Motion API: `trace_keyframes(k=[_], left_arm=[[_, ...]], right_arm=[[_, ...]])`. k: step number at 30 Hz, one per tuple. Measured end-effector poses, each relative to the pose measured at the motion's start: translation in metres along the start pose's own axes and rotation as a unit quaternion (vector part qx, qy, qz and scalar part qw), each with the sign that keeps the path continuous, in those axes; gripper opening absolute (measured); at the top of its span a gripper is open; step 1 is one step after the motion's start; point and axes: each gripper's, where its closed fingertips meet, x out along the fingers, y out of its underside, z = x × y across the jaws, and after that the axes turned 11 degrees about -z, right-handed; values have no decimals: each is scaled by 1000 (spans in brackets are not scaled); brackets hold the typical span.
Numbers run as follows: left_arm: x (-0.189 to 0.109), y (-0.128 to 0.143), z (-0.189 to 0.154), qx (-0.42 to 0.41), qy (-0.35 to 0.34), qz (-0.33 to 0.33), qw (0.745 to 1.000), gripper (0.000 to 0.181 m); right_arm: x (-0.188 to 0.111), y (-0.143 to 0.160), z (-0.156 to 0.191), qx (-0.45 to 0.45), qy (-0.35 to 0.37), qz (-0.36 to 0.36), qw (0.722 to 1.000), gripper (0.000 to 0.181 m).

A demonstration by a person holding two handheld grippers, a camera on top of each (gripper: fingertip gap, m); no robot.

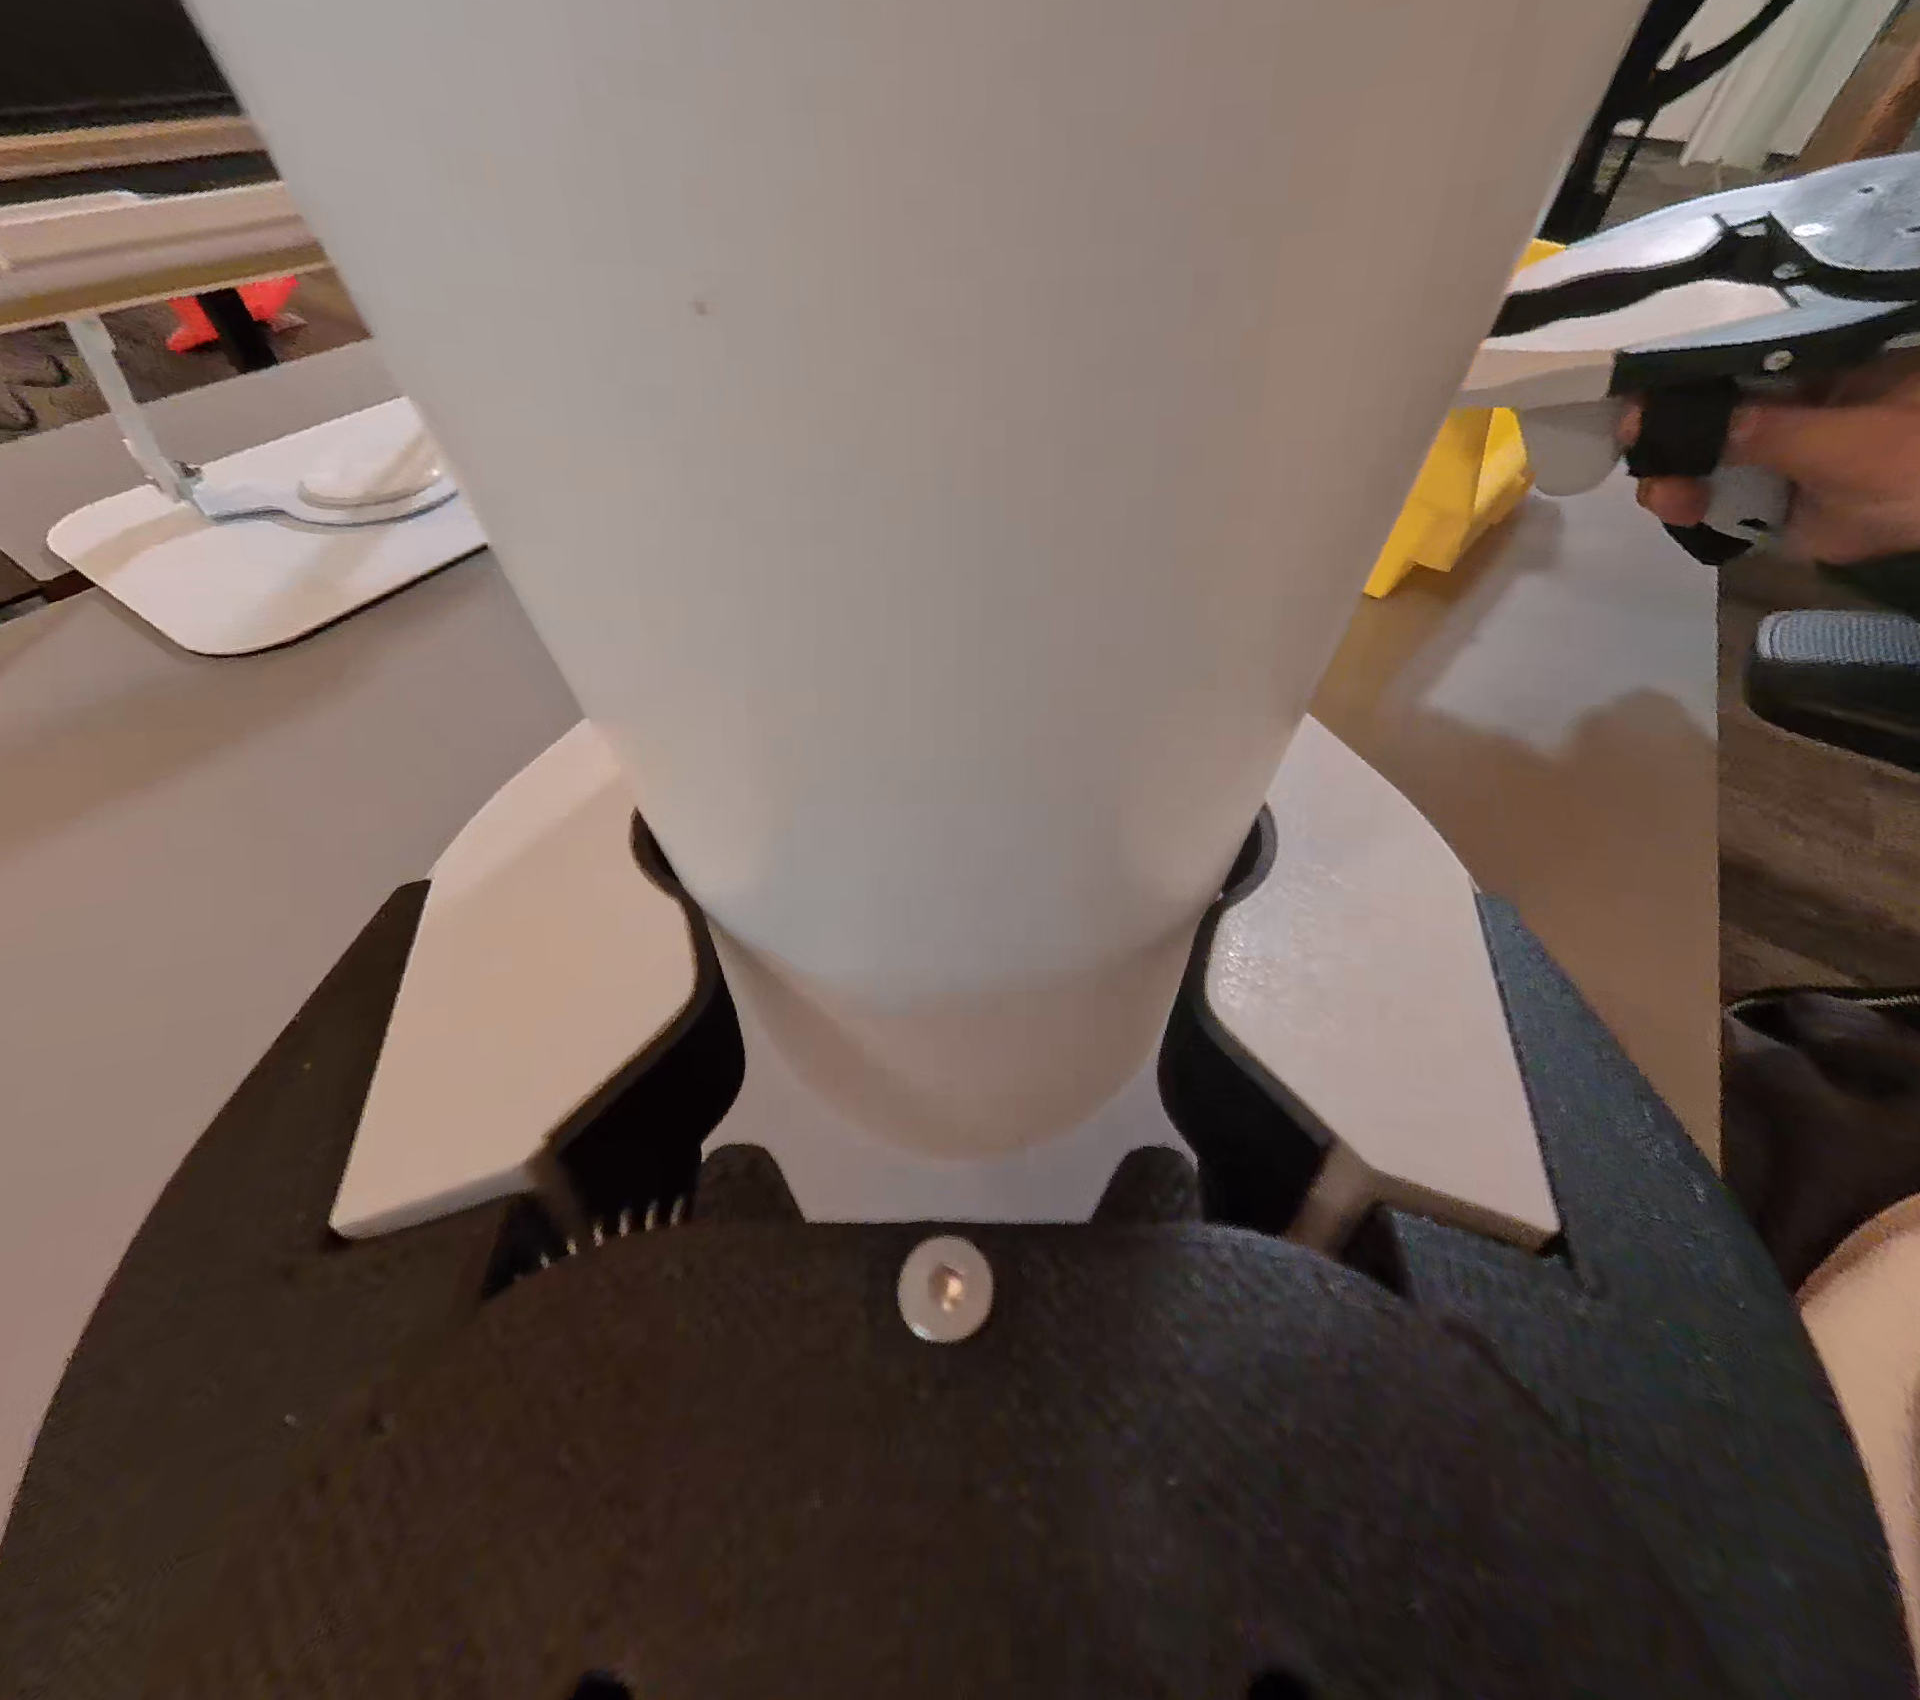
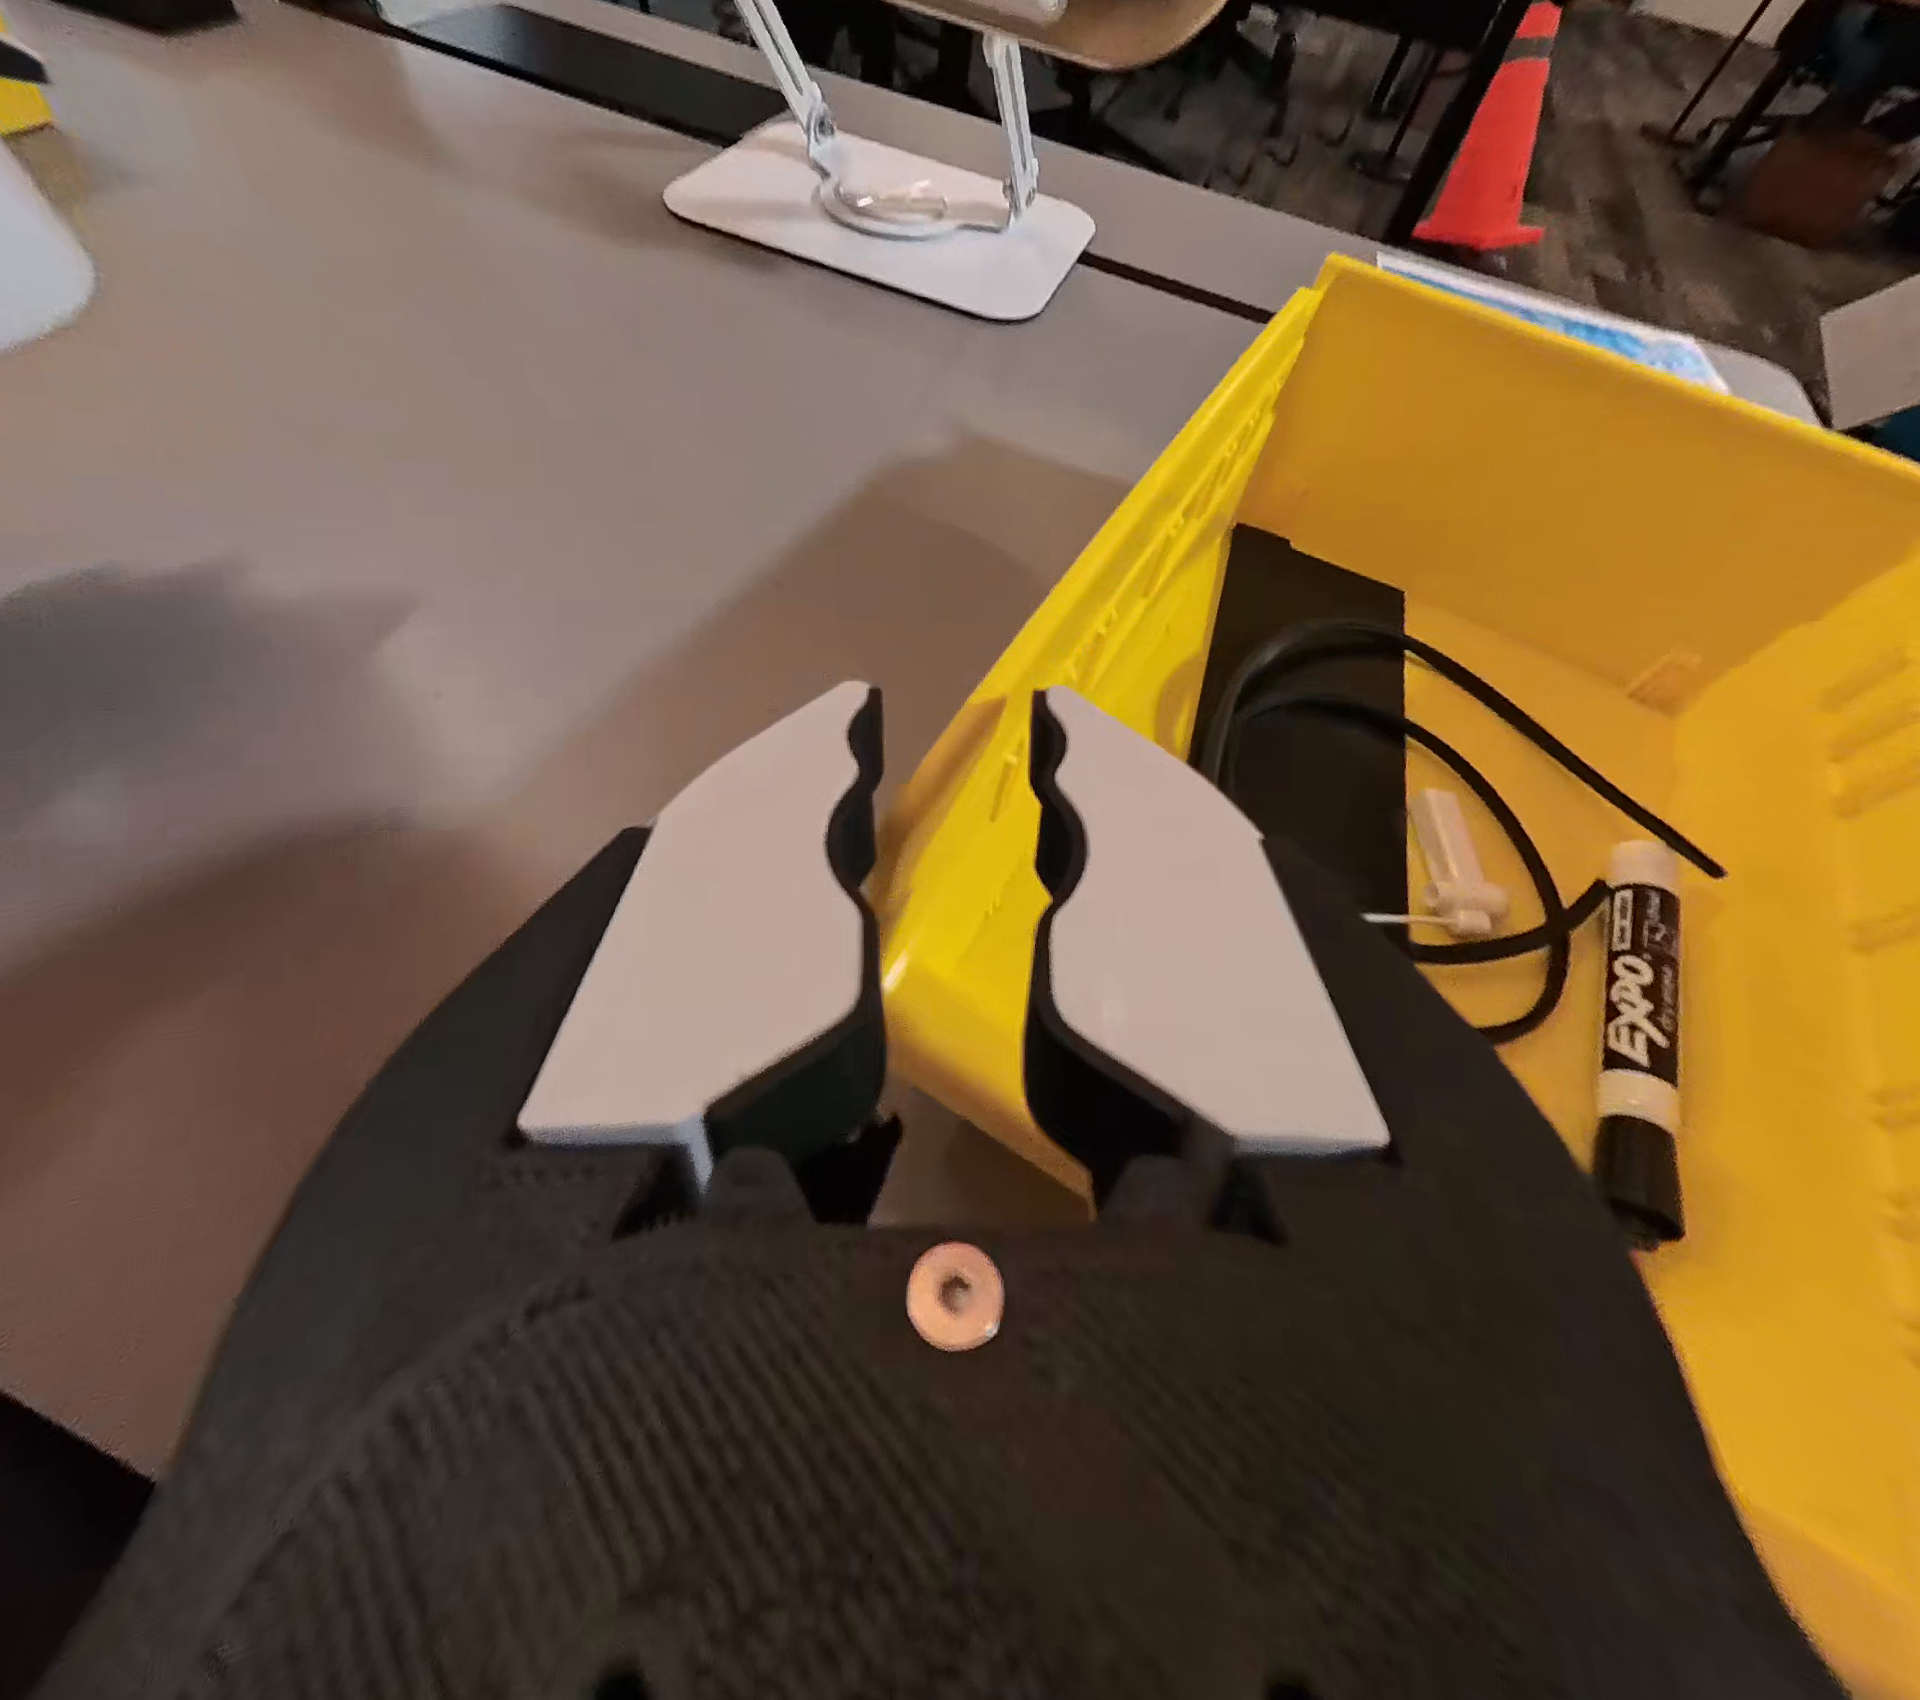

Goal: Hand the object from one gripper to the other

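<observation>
A large white smooth cylinder-like object [image 1: 883,300] fills the left wrist view. My left gripper [image 1: 956,777] is shut on its narrow lower end, with a grey finger [image 1: 540,1006] on each side. My right gripper [image 1: 1496,351] shows at the right of that view, held by a hand, with its fingertips at the object's right edge. In the right wrist view my right gripper [image 2: 956,715] is open and empty, with a narrow gap between its grey fingers [image 2: 727,923], above the near corner of a yellow bin [image 2: 1455,445].
The yellow bin holds a black marker [image 2: 1642,1027], a coiled black cable [image 2: 1351,715] and a small white part [image 2: 1455,871]. A white monitor stand base [image 2: 883,227] stands on the grey table [image 2: 416,403]. An orange cone [image 2: 1496,123] stands on the floor behind.
</observation>
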Motion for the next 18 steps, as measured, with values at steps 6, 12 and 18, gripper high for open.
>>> trace_keyframes(k=[6, 12, 18], left_arm=[[-3, 8, -5, -1, 12, 17, 1000, 102], [-1, 8, -10, -16, 27, 17, 999, 103], [7, 8, -37, -17, 69, 20, 997, 103]], right_arm=[[-8, 7, -13, 14, 5, 36, 999, 29], [-17, -15, -21, -39, 33, -14, 999, 38], [-25, -117, 77, -145, -55, -241, 958, 71]])
